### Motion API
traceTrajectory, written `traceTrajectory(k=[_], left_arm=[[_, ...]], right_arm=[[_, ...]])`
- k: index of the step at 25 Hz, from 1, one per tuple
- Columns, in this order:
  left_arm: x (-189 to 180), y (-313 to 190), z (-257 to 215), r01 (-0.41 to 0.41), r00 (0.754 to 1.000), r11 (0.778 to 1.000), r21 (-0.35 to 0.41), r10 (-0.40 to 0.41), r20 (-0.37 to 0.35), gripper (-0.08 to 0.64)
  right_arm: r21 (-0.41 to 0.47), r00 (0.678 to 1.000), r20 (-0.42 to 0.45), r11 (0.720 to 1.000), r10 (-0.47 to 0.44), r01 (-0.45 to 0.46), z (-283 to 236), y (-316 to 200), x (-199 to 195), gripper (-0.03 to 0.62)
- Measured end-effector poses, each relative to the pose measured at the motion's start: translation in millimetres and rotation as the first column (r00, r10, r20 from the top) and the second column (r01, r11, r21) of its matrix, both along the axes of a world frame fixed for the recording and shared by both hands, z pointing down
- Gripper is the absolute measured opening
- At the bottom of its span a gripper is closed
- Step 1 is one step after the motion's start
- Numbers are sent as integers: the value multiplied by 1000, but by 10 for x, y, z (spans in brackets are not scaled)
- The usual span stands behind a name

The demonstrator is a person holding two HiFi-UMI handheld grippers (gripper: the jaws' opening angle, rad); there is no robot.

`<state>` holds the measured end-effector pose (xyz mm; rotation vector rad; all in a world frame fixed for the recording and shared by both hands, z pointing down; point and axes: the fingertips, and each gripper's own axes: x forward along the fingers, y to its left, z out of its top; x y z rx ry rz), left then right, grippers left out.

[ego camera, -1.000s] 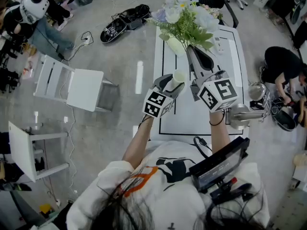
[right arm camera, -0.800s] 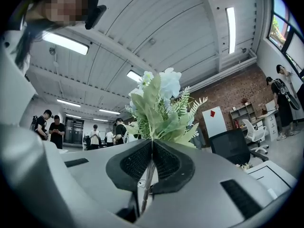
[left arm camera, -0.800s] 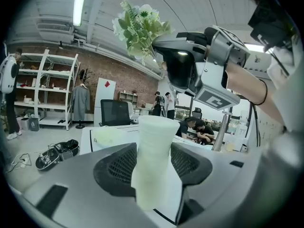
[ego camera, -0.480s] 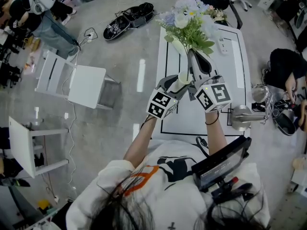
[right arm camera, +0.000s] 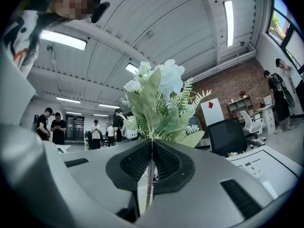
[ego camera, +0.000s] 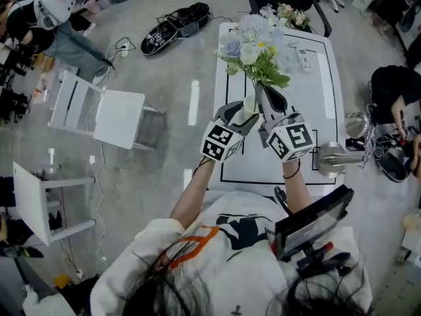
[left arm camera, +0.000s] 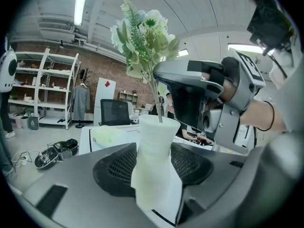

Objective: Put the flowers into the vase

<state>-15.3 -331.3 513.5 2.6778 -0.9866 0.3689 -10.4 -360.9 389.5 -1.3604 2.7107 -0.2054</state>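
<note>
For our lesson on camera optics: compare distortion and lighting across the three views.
Head view: wide-angle bending, a glare streak on the floor. Left gripper view: strong fisheye, dark corners, vase sharp. Right gripper view: bright ceiling lights, flowers crisp.

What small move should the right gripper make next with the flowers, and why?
Probably lower the right gripper a little, straight down. It is shut on the stems of the flowers, and the stem tips are only just inside the mouth of the vase, which the left gripper holds. The blooms stand high above the rim, so letting go now seems too early.
</note>
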Motion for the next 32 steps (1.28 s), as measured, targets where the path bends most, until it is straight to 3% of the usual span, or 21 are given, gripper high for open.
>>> traceTrajectory(k=[13, 17, 22, 32], left_arm=[[1, -5, 1, -1, 1000, 1000, -9, 0, -7, 230], [5, -11, -2, 1, 1000, 1000, -11, -1, -9, 230], [15, -10, -6, 1, 1000, 1000, -15, -1, -17, 230], [22, -23, -20, 3, 1000, 1000, -14, -3, -12, 230]], right_arm=[[-64, 990, -142, 998, -9, 0, 285, 249, -12, 20], [-119, 982, -188, 993, -31, 8, 392, 307, -7, 22], [-166, 959, -279, 986, -55, 9, 513, 442, 15, 102], [-210, 971, -237, 977, -24, -27, 556, 574, 194, 124]])
